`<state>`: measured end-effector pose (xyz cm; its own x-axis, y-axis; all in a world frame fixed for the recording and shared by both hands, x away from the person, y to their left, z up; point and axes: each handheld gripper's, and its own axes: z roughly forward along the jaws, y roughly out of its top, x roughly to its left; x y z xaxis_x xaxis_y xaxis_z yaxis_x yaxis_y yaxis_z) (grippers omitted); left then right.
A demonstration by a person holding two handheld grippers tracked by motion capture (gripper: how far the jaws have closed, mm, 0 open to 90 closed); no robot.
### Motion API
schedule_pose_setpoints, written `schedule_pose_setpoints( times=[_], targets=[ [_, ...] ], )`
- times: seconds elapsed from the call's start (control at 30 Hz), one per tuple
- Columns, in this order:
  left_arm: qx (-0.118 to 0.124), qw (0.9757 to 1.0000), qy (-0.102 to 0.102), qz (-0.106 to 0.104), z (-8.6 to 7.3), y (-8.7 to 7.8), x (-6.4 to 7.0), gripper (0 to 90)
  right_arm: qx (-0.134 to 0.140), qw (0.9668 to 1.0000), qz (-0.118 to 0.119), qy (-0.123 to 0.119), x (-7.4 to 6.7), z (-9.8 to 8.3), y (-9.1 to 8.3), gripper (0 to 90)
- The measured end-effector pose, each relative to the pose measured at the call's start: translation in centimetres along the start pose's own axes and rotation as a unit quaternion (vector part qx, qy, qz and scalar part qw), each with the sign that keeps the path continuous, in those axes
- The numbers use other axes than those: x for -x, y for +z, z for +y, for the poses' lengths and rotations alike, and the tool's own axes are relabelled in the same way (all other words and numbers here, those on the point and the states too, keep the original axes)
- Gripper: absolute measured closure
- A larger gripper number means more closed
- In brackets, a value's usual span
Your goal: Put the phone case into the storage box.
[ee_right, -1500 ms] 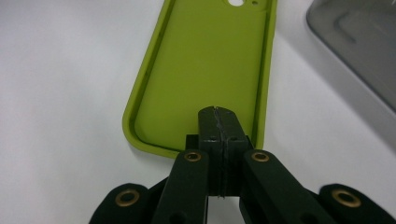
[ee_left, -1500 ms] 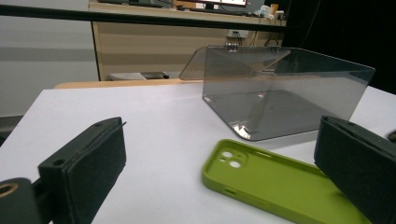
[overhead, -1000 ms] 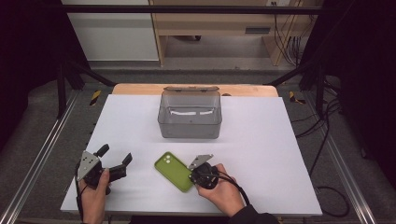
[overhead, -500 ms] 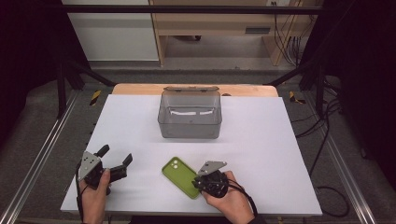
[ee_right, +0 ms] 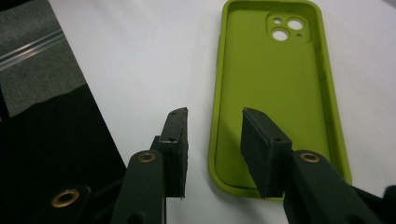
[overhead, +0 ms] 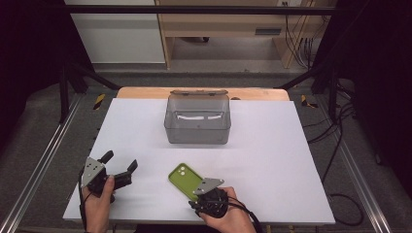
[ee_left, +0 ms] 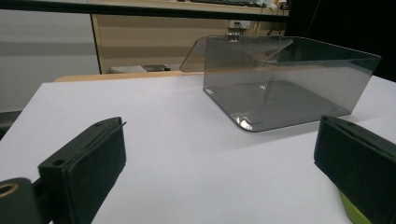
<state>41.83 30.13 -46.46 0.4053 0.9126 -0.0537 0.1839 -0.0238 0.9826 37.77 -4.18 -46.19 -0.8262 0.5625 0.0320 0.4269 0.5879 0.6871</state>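
Right hand-held gripper just opening over the green phone case, nothing clamped; box empty.

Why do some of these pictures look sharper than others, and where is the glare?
High view: soft all over, even light on the white table, dark surroundings. Left gripper view: the grey transparent box is sharp, with bright glints at its lower corner, while the near black jaws blur. Right gripper view: the green phone case is crisp, with a soft shadow under the jaws.
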Motion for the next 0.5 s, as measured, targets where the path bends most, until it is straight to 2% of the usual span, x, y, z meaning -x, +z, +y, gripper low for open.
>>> schedule_pose_setpoints(
  times=[0.13, 0.5],
  targets=[
    [-0.001, 1.0000, 0.001, -0.001, -0.01, 0.02, 0.03, 2.1, -0.004, 0.9999, -0.009, -0.003, -0.10, -0.18, 0.10, 63.0],
    [-0.001, 1.0000, 0.000, -0.001, 0.00, 0.03, 0.00, 2.1, -0.012, 0.9999, -0.010, -0.008, -0.52, -0.56, 0.42, 69.2]
  ],
)
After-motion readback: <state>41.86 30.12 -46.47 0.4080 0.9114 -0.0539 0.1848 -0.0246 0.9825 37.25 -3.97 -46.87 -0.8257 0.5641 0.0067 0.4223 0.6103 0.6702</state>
